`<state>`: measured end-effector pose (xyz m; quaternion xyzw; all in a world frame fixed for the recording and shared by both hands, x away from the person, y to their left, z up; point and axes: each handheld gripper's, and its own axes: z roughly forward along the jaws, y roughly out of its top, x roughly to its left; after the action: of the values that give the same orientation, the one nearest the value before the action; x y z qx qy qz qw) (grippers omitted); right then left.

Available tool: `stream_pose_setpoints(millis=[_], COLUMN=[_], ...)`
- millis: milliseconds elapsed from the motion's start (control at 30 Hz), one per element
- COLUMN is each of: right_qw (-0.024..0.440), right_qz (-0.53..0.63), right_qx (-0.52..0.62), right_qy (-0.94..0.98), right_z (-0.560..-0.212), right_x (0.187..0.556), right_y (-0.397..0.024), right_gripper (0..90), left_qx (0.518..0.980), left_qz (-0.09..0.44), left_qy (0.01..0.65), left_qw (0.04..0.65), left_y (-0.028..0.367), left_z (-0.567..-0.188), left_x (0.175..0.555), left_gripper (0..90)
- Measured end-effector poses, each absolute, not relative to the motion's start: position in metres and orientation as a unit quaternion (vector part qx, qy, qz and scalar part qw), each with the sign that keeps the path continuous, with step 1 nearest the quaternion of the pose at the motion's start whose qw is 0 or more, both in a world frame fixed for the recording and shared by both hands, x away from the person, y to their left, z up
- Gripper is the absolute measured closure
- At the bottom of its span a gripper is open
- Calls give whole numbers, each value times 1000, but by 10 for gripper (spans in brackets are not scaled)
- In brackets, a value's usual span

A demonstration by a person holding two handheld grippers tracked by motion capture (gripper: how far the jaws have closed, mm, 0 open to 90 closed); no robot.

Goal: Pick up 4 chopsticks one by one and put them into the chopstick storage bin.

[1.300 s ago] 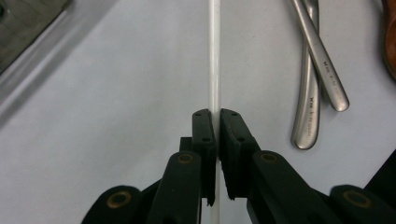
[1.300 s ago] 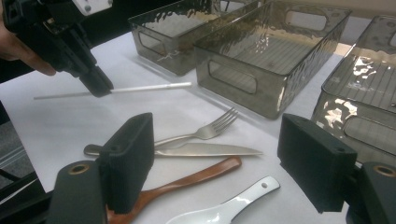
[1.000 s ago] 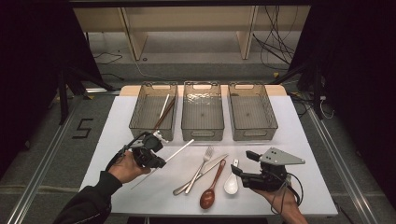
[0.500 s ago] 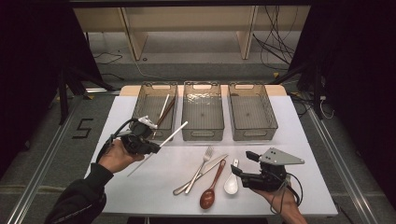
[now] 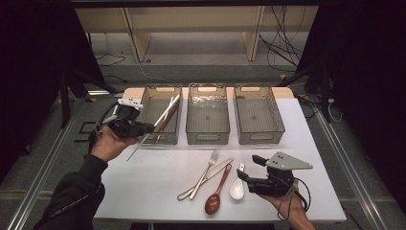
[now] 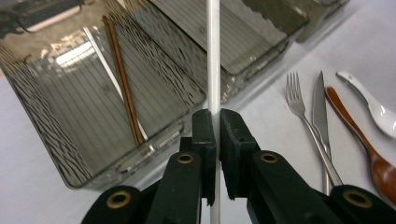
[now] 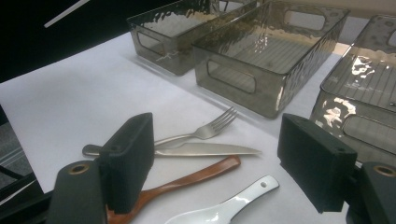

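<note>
From the high view, my left gripper [image 5: 143, 128] is clamped on a white chopstick [image 5: 160, 119], which slants over the near rim of the left bin [image 5: 149, 96] at the surface's far left. My right gripper [image 5: 249, 167] sits near the front right corner, jaws wide apart and empty, just beside the white spoon [image 5: 237, 187].

In the left gripper view, the jaws pinch the white chopstick [image 6: 213, 60] tight; a brown chopstick [image 6: 123, 79] lies inside the left bin [image 6: 42, 126].

In the right gripper view, the gaping jaws frame the fork [image 7: 205, 131], knife [image 7: 201, 149], wooden spoon [image 7: 187, 179] and white spoon [image 7: 224, 207].
</note>
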<state>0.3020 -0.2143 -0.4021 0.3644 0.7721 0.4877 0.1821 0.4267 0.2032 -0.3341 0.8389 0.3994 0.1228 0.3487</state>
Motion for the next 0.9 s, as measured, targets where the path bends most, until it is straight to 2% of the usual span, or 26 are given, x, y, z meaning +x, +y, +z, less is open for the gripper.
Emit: stream_pose_setpoints(millis=[267, 467, 900], right_qw=[182, 180, 179], right_qz=[487, 490, 490], right_qx=[362, 361, 360], right_qy=[773, 772, 774], right_z=[-402, -402, -402], right_x=[301, 302, 302], right_y=[-213, -215, -214], right_gripper=[282, 282, 282], left_qx=[825, 808, 797], left_qz=[133, 159, 187], left_qy=[403, 413, 432], left_qw=[373, 388, 380], left_y=[200, 199, 203], left_z=[-323, -319, -326], left_x=[453, 476, 516], left_gripper=[845, 845, 845])
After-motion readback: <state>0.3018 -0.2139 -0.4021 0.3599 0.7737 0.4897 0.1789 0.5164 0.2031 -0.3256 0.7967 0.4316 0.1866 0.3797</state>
